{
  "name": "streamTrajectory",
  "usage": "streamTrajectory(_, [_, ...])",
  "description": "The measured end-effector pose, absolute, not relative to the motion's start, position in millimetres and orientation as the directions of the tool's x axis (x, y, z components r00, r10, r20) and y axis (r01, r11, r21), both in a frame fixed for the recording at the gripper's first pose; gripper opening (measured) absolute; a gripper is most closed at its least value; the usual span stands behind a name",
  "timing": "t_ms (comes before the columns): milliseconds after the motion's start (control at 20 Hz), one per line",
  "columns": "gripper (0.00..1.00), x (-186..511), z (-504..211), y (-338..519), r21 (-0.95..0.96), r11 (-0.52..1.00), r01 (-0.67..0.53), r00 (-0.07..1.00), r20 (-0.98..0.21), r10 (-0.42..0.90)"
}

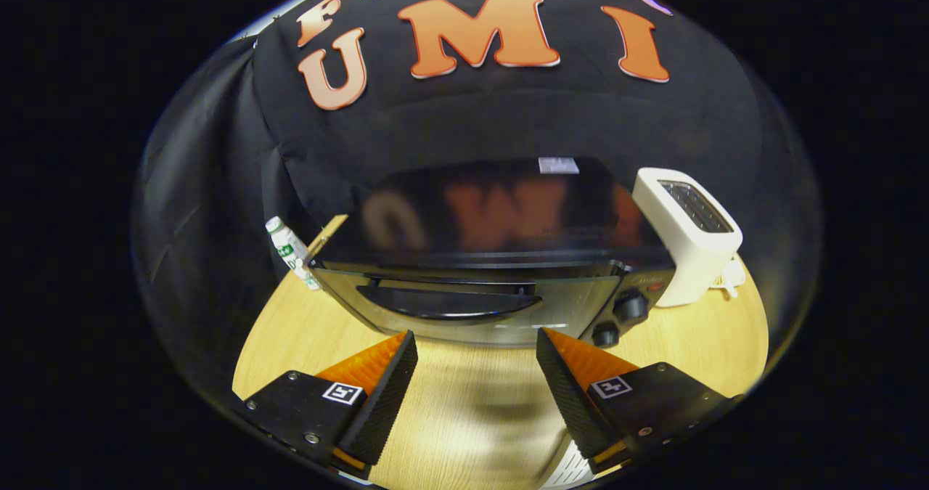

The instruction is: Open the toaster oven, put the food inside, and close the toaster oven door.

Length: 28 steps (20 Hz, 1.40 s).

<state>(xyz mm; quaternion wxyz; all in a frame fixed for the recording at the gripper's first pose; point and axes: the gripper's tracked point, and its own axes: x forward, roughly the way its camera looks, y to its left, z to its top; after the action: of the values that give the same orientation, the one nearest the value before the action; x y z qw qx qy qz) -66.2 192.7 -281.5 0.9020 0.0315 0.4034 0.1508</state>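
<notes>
While claw (477, 352) gapes empty, toaster oven (479, 287) sits shut, blurred.

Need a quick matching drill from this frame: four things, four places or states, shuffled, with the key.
Things:
1. black toaster oven with glass door
2. white slot toaster
3. small white bottle with green label
4. claw

Places or states:
A. at the oven's left corner, leaning
B. open, nothing between the fingers
C. door shut, just ahead of the fingers
D. beside the oven's knob end, on the wooden table

Pairs: 1-C, 2-D, 3-A, 4-B
</notes>
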Motion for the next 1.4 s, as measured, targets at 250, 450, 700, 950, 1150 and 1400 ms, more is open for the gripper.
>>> streamTrajectory(250, [0.99, -47, -197, 186, 0.144, 0.937, -0.317, 0.739, -0.582, 0.339])
streamTrajectory(450, [0.99, -25, -112, 169, 0.081, 0.935, -0.346, 0.835, -0.429, 0.346])
streamTrajectory(700, [0.99, -8, -6, 135, 0.033, 0.950, -0.311, 0.927, -0.210, 0.311])
streamTrajectory(950, [0.99, 6, 59, 73, -0.113, 0.978, -0.174, 0.981, -0.102, 0.162])
streamTrajectory(1150, [1.00, 4, 90, 40, -0.099, 0.989, -0.108, 0.993, -0.046, 0.104])
streamTrajectory(1400, [1.00, 2, 111, 12, -0.139, 0.989, -0.049, 0.998, 0.028, 0.053])
